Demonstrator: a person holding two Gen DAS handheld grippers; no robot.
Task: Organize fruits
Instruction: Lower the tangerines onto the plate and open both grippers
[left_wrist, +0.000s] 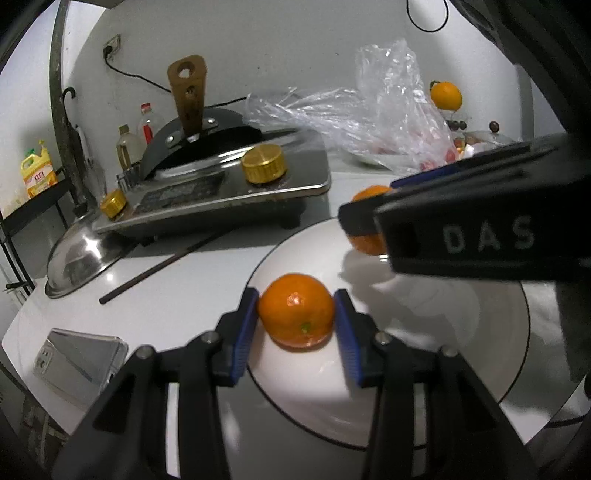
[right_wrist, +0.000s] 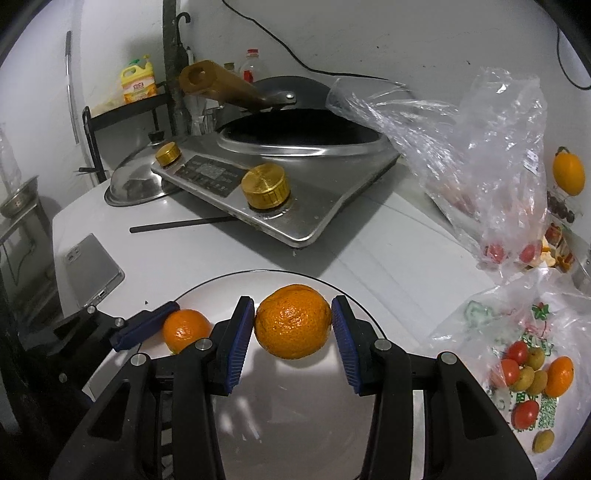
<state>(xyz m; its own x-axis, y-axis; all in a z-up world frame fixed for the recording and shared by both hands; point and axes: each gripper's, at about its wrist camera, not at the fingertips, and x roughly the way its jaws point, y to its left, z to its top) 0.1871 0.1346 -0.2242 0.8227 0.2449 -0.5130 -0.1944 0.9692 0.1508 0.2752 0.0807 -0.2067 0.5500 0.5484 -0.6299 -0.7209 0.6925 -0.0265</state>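
Observation:
A white plate (left_wrist: 461, 332) with a dark rim lies on the white counter. My left gripper (left_wrist: 297, 295) is shut on a small orange (left_wrist: 295, 314) low over the plate's left part; the blue pads press both its sides. Whether the fruit rests on the plate I cannot tell. My right gripper (right_wrist: 291, 302) is shut on a larger orange (right_wrist: 293, 326) just above the plate (right_wrist: 295, 398). In the right wrist view the small orange (right_wrist: 184, 330) shows at the left beside one blue pad (right_wrist: 147, 325) of the left gripper. The right gripper (left_wrist: 369, 203) reaches in from the right of the left wrist view.
A steel cooker (right_wrist: 295, 206) with gold knobs and a wok stands behind the plate. A metal lid (right_wrist: 136, 184), a dark stick (right_wrist: 177, 224) and a phone (right_wrist: 92, 269) lie to the left. Plastic bags (right_wrist: 480, 166) with small tomatoes and other fruit (right_wrist: 528, 373) fill the right.

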